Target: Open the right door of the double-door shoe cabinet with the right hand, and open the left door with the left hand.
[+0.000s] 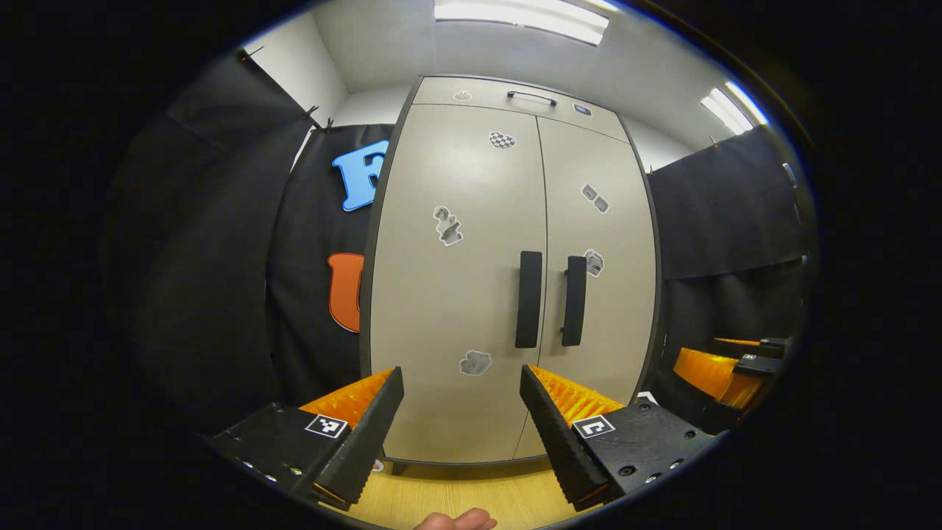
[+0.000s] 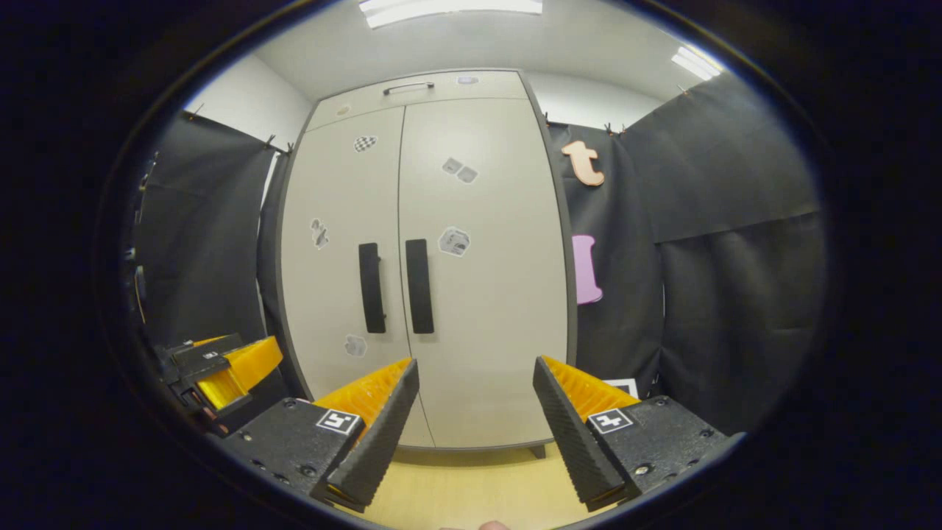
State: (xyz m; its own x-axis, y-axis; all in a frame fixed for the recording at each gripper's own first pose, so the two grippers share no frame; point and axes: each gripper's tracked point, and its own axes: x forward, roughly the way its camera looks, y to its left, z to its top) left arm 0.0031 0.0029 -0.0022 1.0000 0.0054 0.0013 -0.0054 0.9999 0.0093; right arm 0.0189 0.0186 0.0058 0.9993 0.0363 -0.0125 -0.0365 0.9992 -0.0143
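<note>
The cabinet [image 1: 456,294] is standing upright on the floor [image 1: 471,489] in front of both grippers, with the black cloth wall behind it on each side. Its left door [image 1: 449,309] and right door [image 1: 600,309] are both lying flush and closed, meeting at a thin seam in the middle. A shallow top panel [image 1: 515,99] with a thin handle is sitting above them. Small stickers are showing on both doors.

The two dark vertical handles are standing close together, one on each side of the seam – the left handle [image 1: 528,298] and the right handle [image 1: 574,300].

The left gripper [image 1: 462,423] is hovering low before the left door, its fingers spread wide apart and holding nothing, well apart from the handles. In the right gripper view the right gripper [image 2: 475,416] is pointing at the lower part of the right door [image 2: 486,280], also spread wide and holding nothing – not touching the cabinet
</note>
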